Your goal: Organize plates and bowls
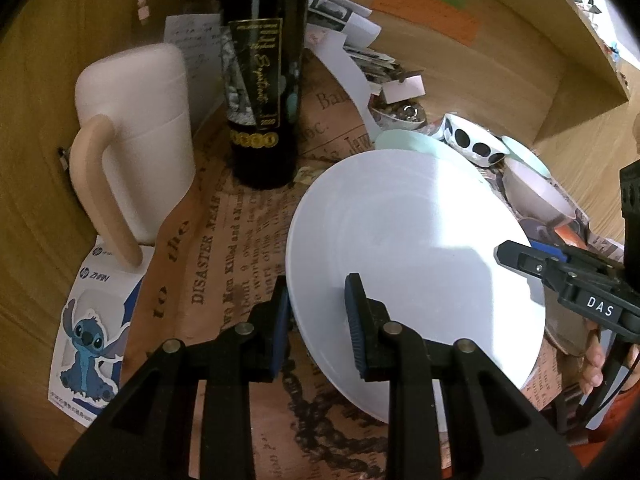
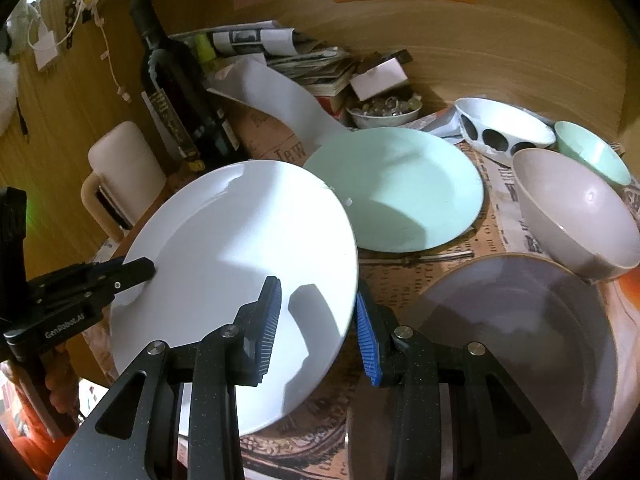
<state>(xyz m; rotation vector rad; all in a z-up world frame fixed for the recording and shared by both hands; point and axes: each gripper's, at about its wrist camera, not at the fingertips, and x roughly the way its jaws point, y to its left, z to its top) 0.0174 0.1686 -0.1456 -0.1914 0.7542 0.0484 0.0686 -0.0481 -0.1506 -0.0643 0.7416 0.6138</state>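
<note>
Left gripper (image 1: 318,320) is pinching the white plate (image 2: 240,280) at its left rim, lower centre of frame; right gripper (image 2: 318,322) is pinching its right rim, holding it tilted. Mint plate (image 2: 400,188) is lying upper centre, grey plate (image 2: 520,320) lower right.

Both grippers angle downward from opposite sides: the left gripper (image 1: 318,320) and the right gripper (image 2: 318,332) each have their jaws closed on a rim
</note>
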